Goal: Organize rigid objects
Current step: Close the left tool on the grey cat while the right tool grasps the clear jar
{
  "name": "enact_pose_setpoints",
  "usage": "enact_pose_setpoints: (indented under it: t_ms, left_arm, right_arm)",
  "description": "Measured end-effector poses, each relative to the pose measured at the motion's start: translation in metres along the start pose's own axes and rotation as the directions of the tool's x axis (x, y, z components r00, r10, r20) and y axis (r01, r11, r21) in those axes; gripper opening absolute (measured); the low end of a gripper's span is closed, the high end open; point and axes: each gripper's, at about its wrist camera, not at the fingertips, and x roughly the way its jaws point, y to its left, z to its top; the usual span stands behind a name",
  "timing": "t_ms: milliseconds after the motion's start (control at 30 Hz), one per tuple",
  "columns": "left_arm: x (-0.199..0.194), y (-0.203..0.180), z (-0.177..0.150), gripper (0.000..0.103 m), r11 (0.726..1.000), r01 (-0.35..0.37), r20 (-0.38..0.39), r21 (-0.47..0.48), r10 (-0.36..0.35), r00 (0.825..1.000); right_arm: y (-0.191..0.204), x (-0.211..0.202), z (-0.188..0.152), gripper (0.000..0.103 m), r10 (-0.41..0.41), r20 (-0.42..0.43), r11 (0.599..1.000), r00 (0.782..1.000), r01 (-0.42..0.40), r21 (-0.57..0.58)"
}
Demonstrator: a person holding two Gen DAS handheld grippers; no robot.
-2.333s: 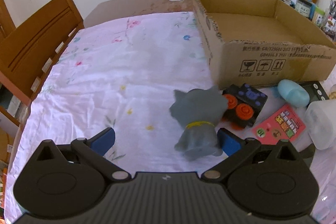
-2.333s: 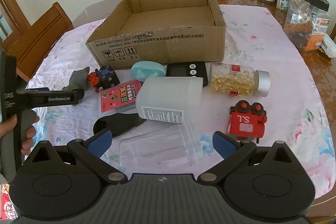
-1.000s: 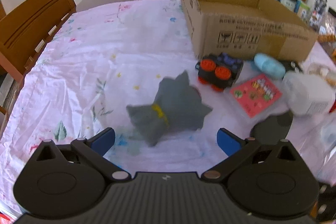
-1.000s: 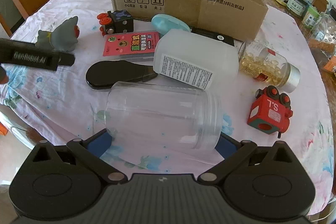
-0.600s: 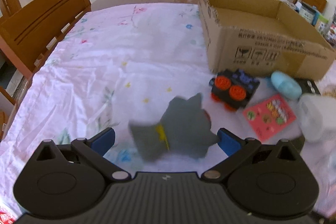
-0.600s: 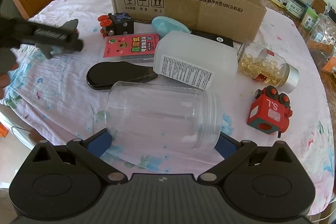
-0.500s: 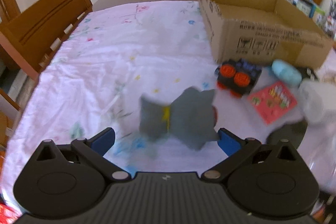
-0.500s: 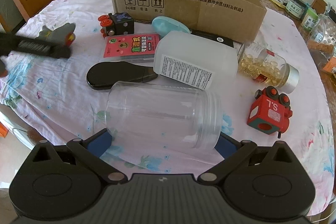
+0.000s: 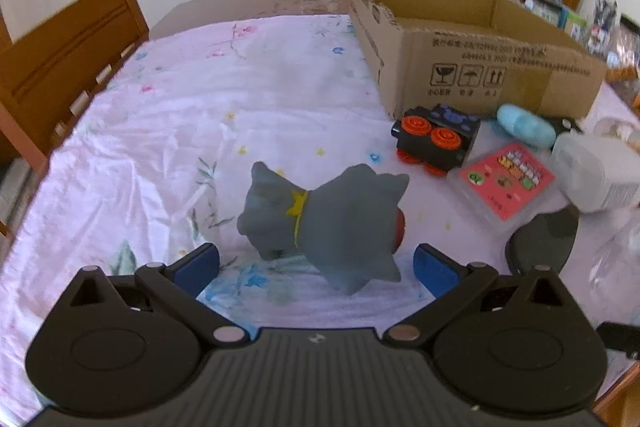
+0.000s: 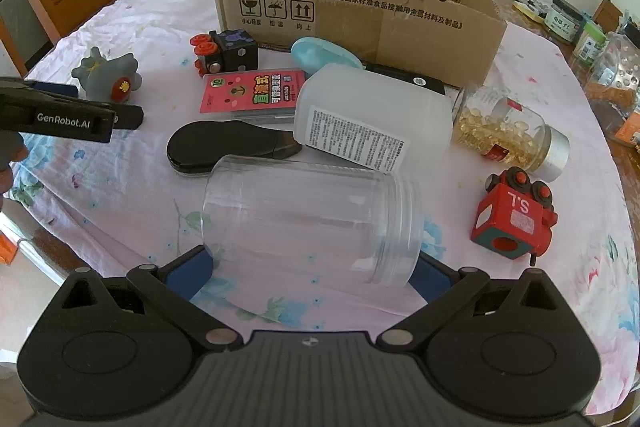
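Note:
A grey spiky toy figure (image 9: 324, 223) with a yellow collar lies on its side on the flowered cloth, head to the right. My left gripper (image 9: 316, 267) is open, and the toy lies between and just ahead of its blue pads. In the right wrist view the same toy (image 10: 108, 75) shows at far left, behind one left finger (image 10: 80, 121). A clear plastic jar (image 10: 312, 219) lies on its side between the open fingers of my right gripper (image 10: 308, 275). The open, empty cardboard box (image 10: 360, 7) stands behind.
Between jar and box lie a frosted white bottle (image 10: 368, 115), a black oval case (image 10: 224, 147), a pink card pack (image 10: 252, 93), a blue oval case (image 10: 320, 55) and a black toy car (image 10: 224, 51). A capsule jar (image 10: 508, 135) and a red toy train (image 10: 516, 215) lie right.
The grey toy stood upright earlier and now lies tipped over, with my left gripper swung round it. My right gripper closed in on the clear jar, then held still for the last second.

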Motion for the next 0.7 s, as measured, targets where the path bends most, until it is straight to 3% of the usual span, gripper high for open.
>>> enact_pose_setpoints:
  t_ms: [433,700]
  left_arm:
    - [-0.007,-0.006,0.004,0.102,0.999,-0.006,0.063,0.050,0.003,0.998]
    - [-0.004,-0.004,0.010,0.096,0.996,0.015,0.049,0.084,-0.020,0.999]
  right_arm:
    - [0.003,0.001,0.001,0.103,-0.023,0.017,0.999,1.000,0.023,0.035]
    - [0.005,-0.006,0.011,0.103,-0.050,0.027,0.997,0.998,0.048,0.053]
